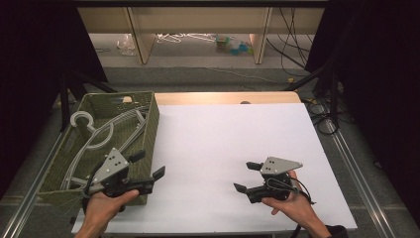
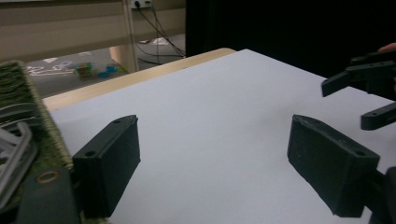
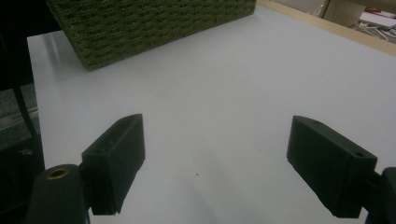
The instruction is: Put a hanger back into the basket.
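Observation:
A green woven basket [image 1: 154, 118] stands at the left edge of the white table sheet [image 1: 233, 134] and holds several grey plastic hangers [image 1: 99, 134]. My left gripper [image 1: 147, 164] hovers by the basket's near right corner with its jaws open and nothing between them. In the left gripper view the jaws [image 2: 215, 158] frame bare white sheet, with the basket wall [image 2: 42, 116] and hangers [image 2: 14, 140] at the left. My right gripper [image 1: 246, 176] sits over the sheet at the front right, open and empty, pointing left toward the basket [image 3: 154, 28]. It also appears in the left gripper view [image 2: 348, 105].
A wooden table edge [image 1: 223, 97] runs behind the sheet. Beyond it lie a floor with small clutter [image 1: 230, 44] and cables [image 1: 292, 54]. Black curtains hang on both sides. Metal rails [image 1: 354, 168] flank the table.

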Demonstrator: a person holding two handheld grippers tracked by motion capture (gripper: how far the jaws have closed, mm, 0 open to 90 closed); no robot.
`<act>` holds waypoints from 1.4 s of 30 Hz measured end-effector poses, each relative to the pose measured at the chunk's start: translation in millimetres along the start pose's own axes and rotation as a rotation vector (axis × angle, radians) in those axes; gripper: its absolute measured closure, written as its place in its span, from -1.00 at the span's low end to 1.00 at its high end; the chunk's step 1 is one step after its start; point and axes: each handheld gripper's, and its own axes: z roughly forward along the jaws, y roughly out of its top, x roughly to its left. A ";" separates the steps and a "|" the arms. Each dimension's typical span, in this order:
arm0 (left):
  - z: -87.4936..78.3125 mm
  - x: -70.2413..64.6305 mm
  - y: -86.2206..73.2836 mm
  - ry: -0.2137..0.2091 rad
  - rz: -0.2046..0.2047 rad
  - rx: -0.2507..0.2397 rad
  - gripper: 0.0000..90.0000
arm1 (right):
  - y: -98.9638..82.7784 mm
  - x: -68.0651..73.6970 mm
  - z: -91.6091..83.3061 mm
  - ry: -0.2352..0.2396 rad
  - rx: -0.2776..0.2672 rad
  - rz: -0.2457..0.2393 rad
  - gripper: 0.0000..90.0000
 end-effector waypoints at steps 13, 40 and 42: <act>13.9 -20.4 -14.9 -0.078 0.036 -0.012 -0.63 | -3.3 -3.2 -4.7 -0.034 -0.056 0.025 -0.54; 7.5 -34.0 -44.1 -0.071 0.036 -0.031 -0.63 | -15.1 28.1 -17.7 -0.028 -0.091 0.033 -0.64; 6.9 -34.1 -44.9 -0.069 0.027 -0.034 -0.63 | -17.5 30.0 -17.8 -0.028 -0.085 0.042 -0.64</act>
